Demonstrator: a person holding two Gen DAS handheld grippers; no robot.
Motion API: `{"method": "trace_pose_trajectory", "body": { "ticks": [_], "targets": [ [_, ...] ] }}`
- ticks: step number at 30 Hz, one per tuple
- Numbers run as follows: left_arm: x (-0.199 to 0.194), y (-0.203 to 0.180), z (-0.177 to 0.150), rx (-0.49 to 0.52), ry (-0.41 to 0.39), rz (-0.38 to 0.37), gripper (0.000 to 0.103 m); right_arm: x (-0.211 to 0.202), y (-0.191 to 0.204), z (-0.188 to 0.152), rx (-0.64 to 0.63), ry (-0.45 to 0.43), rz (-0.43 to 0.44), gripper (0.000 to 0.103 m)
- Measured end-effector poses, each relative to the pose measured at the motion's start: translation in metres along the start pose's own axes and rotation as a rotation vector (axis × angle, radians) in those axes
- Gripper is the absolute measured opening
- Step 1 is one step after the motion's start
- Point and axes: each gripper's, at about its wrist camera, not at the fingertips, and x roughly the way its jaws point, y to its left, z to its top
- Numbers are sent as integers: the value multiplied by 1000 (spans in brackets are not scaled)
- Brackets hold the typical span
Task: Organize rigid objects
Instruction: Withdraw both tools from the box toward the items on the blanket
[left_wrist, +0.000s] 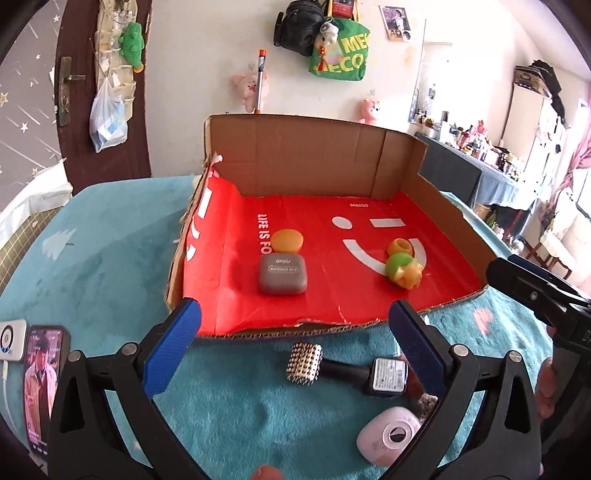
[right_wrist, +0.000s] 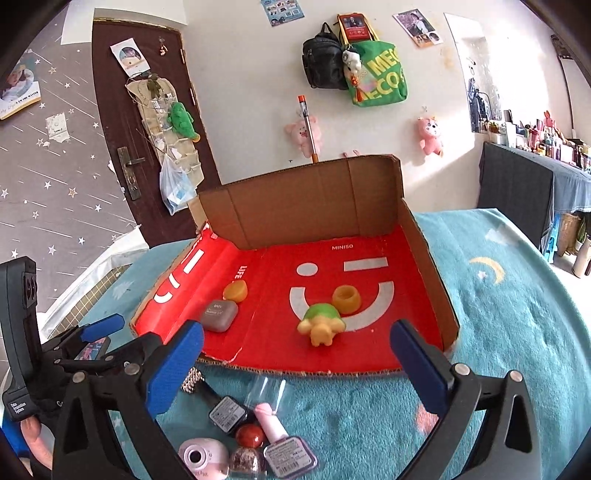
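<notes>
Two grippers, my left gripper (left_wrist: 295, 336) and right gripper (right_wrist: 297, 354), jaws spread wide and empty, hover before the cardboard box (right_wrist: 428, 266); inside it, a toy turtle (right_wrist: 322, 322) and grey case (right_wrist: 219, 315)

Left gripper (left_wrist: 295, 343) and right gripper (right_wrist: 297, 363) both gape wide, apparently empty.

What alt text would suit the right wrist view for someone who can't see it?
The open right gripper hovers before a red-lined cardboard tray holding a toy turtle, orange cup, orange lid and grey case. Small bottles lie on the blue blanket in front.
</notes>
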Motion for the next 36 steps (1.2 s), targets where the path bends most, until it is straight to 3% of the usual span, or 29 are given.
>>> {"method": "trace_pose_trajectory", "body": {
  "ticks": [36],
  "targets": [
    [-8,-5,-59,-80,153,-33,103,-12,7,-53,-14,138,-12,103]
  ]
}}
